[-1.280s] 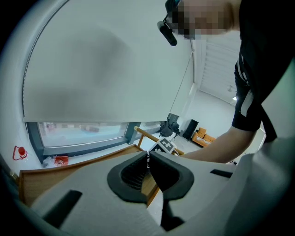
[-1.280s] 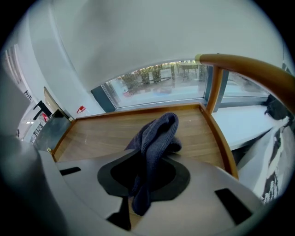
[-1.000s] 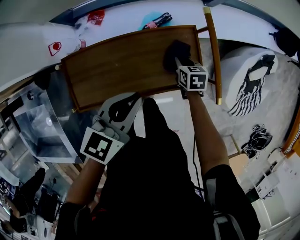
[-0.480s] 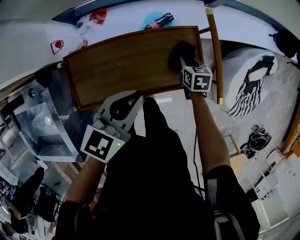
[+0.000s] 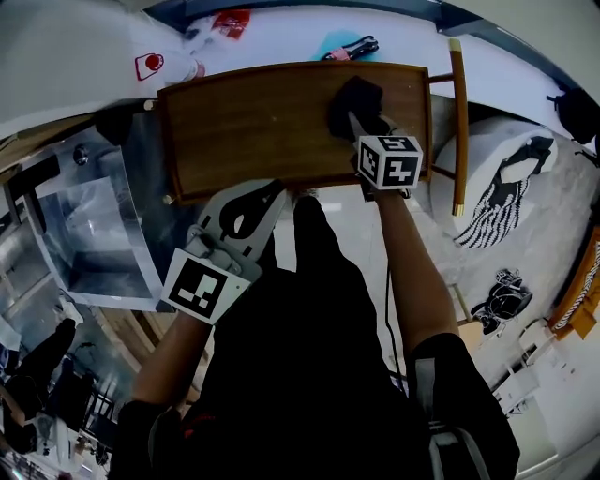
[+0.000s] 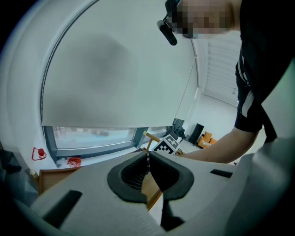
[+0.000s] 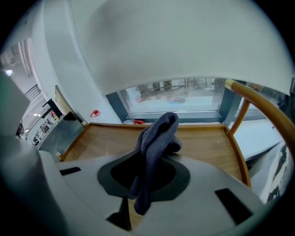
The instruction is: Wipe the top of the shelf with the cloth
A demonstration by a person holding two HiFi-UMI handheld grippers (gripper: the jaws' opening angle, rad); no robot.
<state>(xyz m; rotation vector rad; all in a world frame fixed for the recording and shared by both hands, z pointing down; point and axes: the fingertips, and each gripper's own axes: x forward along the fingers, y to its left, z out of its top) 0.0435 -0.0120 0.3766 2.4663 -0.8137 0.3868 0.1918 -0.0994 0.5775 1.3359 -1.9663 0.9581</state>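
The shelf's wooden top (image 5: pixel 253 122) lies in front of me in the head view. A dark grey cloth (image 5: pixel 354 99) rests bunched on its right part, and my right gripper (image 5: pixel 354 120) is shut on it. In the right gripper view the cloth (image 7: pixel 156 138) stands up between the jaws over the wood (image 7: pixel 203 138). My left gripper (image 5: pixel 270 195) hangs at the shelf's near edge, shut with nothing in it. The left gripper view shows the left gripper (image 6: pixel 147 156) with its jaws together and the right gripper's marker cube (image 6: pixel 167 145) beyond.
A wooden rail (image 5: pixel 458 122) runs along the shelf's right end. A red packet (image 5: pixel 231 21) and a blue item (image 5: pixel 343 47) lie on the white sill behind. A glass-fronted cabinet (image 5: pixel 84 234) stands to the left, a white patterned seat (image 5: pixel 497 178) to the right.
My right gripper has slid the cloth leftward along the shelf top, away from the right end. The left gripper has kept its place at the near edge.
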